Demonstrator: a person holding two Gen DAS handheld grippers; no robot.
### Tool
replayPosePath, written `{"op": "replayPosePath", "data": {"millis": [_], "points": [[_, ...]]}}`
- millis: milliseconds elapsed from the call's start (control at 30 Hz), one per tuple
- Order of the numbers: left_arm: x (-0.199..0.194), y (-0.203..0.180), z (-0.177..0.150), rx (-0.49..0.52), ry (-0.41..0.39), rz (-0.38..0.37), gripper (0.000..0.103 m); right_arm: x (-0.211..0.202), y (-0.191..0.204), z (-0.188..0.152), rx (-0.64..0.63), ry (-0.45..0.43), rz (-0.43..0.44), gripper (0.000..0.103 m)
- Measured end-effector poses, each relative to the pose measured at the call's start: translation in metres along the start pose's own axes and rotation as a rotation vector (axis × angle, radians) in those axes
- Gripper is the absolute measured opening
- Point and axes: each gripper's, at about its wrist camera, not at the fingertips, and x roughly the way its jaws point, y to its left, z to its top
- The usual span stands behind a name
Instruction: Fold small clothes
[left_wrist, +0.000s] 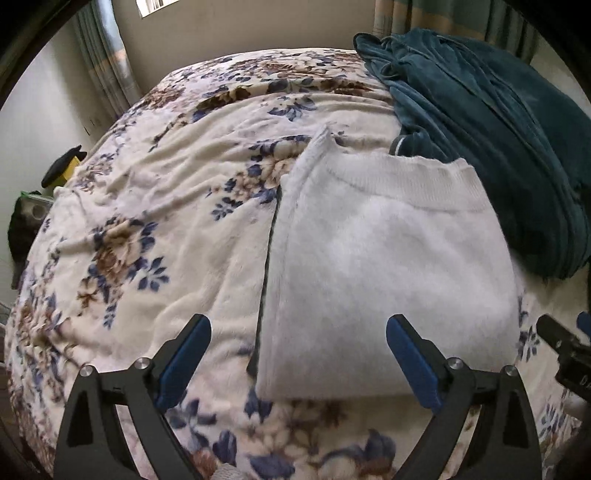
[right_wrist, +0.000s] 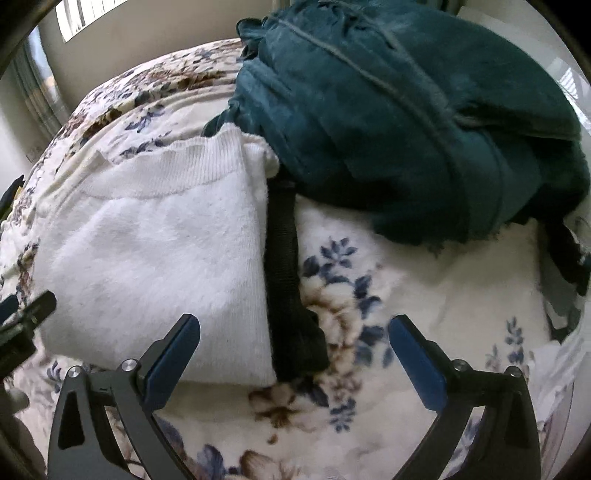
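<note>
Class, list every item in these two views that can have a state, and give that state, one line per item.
White sweater: folded, lying flat on the blanket.
Teal garment: unfolded, bunched in a heap.
Black item: partly tucked under the sweater's edge.
Floral blanket: spread out, wrinkled.
Left claw: open, empty.
Right claw: open, empty.

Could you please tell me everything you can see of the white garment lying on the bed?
The white garment is a fuzzy knit, folded into a neat rectangle with a ribbed band along its far edge. It lies flat on the floral blanket, its far corner meeting the teal fleece pile. A black item shows from beneath both side edges. Neither gripper holds it; both hover open at its near edge.
</note>
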Motion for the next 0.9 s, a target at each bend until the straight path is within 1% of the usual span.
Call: {"op": "replayPosePath", "data": {"millis": [100,200,367,400,467,500,567,600,767,900], "points": [[-0.021,-0.003,-0.007,-0.003,-0.008,-0.012,0.097,-0.018,-0.003,-0.003,0.005,-0.014,-0.022,0.103],[-0.041,-0.006,-0.01,0.002,-0.02,-0.012,0.097,-0.042,-0.008,-0.007,0.009,-0.036,-0.063,0.103],[-0.084,-0.009,-0.013,0.003,-0.051,-0.011,0.097,-0.09,-0.017,-0.014,0.008,-0.074,-0.083,0.103],[-0.098,-0.009,-0.014,0.0,-0.064,-0.007,0.097,-0.101,-0.018,-0.015,0.009,-0.084,-0.082,0.103],[-0.118,-0.008,-0.015,-0.008,-0.082,-0.003,0.097,-0.128,-0.022,-0.018,0.007,-0.107,-0.085,0.103],[-0.134,-0.007,-0.016,-0.014,-0.094,-0.01,0.097,-0.142,-0.023,-0.019,0.005,-0.12,-0.086,0.103],[-0.157,-0.006,-0.019,-0.02,-0.111,-0.012,0.097,-0.177,-0.028,-0.021,0.007,-0.15,-0.079,0.103],[-0.172,-0.007,-0.021,-0.022,-0.119,-0.018,0.097,-0.189,-0.028,-0.022,0.007,-0.159,-0.077,0.103],[-0.253,-0.012,-0.036,-0.012,-0.166,-0.037,0.097,-0.277,-0.037,-0.031,0.006,-0.234,-0.068,0.103],[-0.313,-0.014,-0.049,0.002,-0.2,-0.053,0.097,-0.353,-0.044,-0.049,0.002,-0.282,-0.055,0.103]]}}
